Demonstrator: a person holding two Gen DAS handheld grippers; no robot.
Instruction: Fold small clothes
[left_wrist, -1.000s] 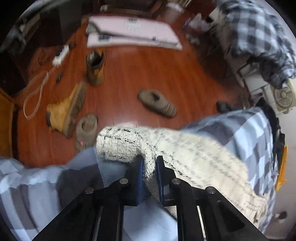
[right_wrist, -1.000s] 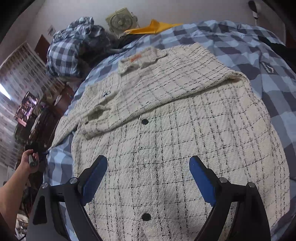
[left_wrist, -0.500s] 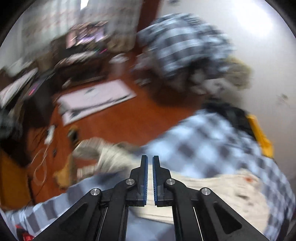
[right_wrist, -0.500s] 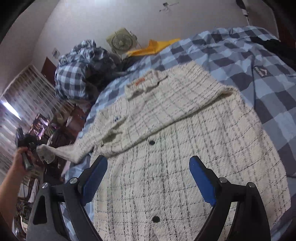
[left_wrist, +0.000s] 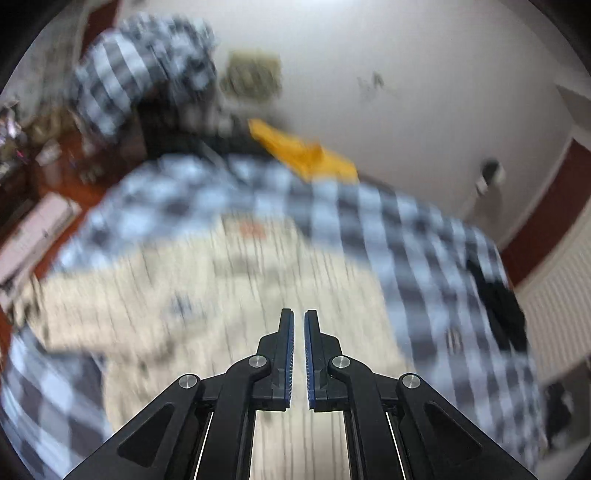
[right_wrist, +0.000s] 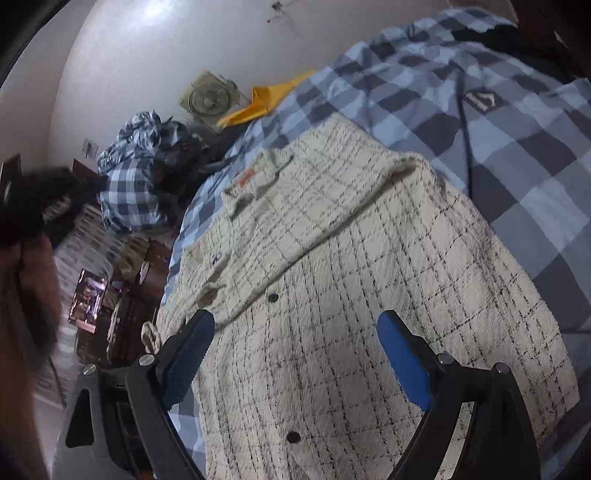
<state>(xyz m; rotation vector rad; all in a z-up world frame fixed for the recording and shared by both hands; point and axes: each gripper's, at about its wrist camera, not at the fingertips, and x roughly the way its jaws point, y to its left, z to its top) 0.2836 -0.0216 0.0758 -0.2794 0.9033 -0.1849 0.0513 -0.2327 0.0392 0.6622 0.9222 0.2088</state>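
While the cream tweed jacket with a thin black check (right_wrist: 332, 295) lies spread flat on the bed's blue-and-grey checked cover (right_wrist: 498, 122), both claws hang above it and neither touches it. One jacket is in view, with one orange label (right_wrist: 246, 180) at its collar and two dark round buttons (right_wrist: 273, 297) showing down its front (any others are hidden by folds). A sleeve is folded across the chest as a long diagonal ridge, and one cuff (right_wrist: 149, 334) hangs over the bed's edge on the left side of the right wrist view. The right claw (right_wrist: 295, 332) stands wide apart, its two blue pads (right_wrist: 402, 362) framing the lower half of the jacket with nothing between them. The left claw (left_wrist: 299, 332) is drawn together, only a slim gap between its pads, and it grips nothing; its view is heavily blurred, yet the jacket (left_wrist: 207, 306) and cover beneath it are recognisable. At the head of the bed lie one yellow cloth (right_wrist: 266, 99), one beige box fan (right_wrist: 208, 99) against the white wall, and one heap of blue checked fabric (right_wrist: 129, 177).
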